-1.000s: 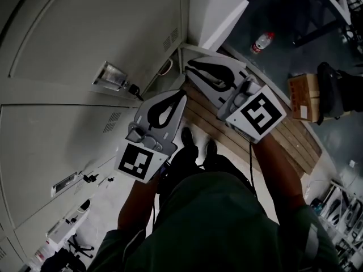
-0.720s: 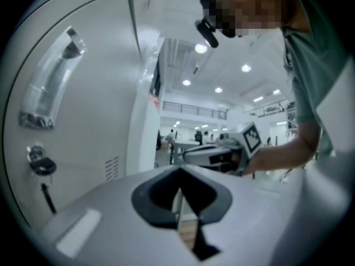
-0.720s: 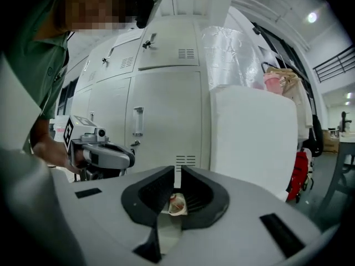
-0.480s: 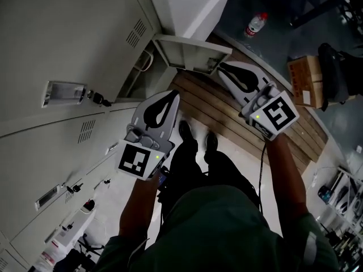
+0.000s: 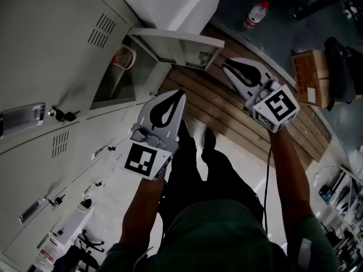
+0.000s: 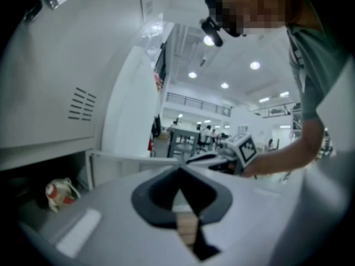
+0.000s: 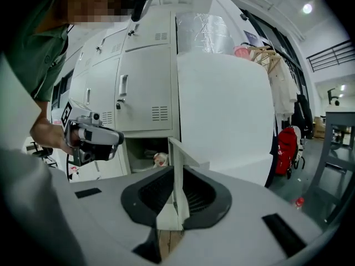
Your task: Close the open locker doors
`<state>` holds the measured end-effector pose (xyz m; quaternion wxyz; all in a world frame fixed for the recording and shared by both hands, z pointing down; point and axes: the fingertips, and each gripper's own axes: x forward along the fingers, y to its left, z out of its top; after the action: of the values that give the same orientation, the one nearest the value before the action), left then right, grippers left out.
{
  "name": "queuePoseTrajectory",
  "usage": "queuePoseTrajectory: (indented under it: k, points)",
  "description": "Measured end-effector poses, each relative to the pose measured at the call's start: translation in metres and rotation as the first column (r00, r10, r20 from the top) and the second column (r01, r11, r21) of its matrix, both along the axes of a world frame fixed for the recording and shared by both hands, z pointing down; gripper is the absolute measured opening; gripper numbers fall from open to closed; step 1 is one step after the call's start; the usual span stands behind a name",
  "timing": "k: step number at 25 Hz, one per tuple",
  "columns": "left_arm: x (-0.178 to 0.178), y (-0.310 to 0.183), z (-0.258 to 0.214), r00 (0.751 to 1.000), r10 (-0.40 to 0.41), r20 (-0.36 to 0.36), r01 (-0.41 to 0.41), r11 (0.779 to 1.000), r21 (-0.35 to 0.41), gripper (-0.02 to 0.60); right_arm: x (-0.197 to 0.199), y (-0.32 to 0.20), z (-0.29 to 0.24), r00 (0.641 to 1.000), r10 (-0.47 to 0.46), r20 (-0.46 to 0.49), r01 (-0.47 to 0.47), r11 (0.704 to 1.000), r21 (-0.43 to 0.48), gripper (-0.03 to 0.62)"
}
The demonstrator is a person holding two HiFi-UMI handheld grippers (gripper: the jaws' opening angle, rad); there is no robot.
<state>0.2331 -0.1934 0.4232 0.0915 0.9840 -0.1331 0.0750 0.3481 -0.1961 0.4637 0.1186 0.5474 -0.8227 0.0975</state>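
The bottom locker's door [image 5: 170,43] stands open, swung out flat over the wooden platform. Its compartment [image 5: 122,81] holds a small bag [image 5: 123,56]. My right gripper [image 5: 226,65] is shut and empty, its tip just right of the door's free edge; I cannot tell whether it touches. In the right gripper view the door [image 7: 176,151] shows edge-on straight ahead of the right gripper [image 7: 177,170]. My left gripper [image 5: 177,94] is shut and empty, below the door and in front of the compartment. The left gripper view shows the door [image 6: 127,162] and the bag [image 6: 58,193] beyond the left gripper [image 6: 180,170].
Closed lockers with keys [image 5: 62,115] fill the left. A slatted wooden platform [image 5: 238,118] lies underfoot, my shoes [image 5: 195,137] on it. A water bottle [image 5: 256,14] and a cardboard box [image 5: 309,75] sit on the floor beyond. A white pillar [image 7: 222,115] stands right of the lockers.
The view has dropped toward the bottom locker, so the open door and compartment show in full. My right gripper has moved right along with the door's free edge. Both stay shut.
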Motion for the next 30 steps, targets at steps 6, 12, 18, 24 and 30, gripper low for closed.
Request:
queuePoseTrajectory:
  k: [6, 12, 18, 24, 30]
  points:
    - [0.018, -0.001, 0.038, 1.0, -0.009, 0.029, 0.01, 1.0, -0.013, 0.005, 0.017, -0.018, 0.045, 0.999, -0.044, -0.01, 0.044, 0.999, -0.005, 0.037]
    - [0.031, -0.007, 0.063, 0.999, -0.033, 0.029, 0.034, 0.999, -0.03, 0.005, 0.025, -0.03, 0.071, 0.995, -0.101, -0.007, 0.101, 0.995, 0.016, 0.058]
    - [0.033, -0.012, 0.075, 0.998, -0.047, 0.034, 0.048, 0.998, -0.031, 0.005, 0.027, -0.035, 0.078, 0.991, -0.135, 0.024, 0.134, 0.99, 0.04, 0.063]
    - [0.025, -0.017, 0.075, 0.997, -0.071, 0.028, 0.072, 0.997, -0.028, 0.005, 0.023, -0.03, 0.078, 0.99, -0.135, 0.034, 0.134, 0.99, 0.037, 0.061]
    - [0.007, -0.013, 0.071, 0.995, -0.097, 0.031, 0.098, 0.995, -0.023, 0.005, -0.005, -0.012, 0.075, 0.981, -0.187, 0.055, 0.185, 0.982, 0.027, 0.058]
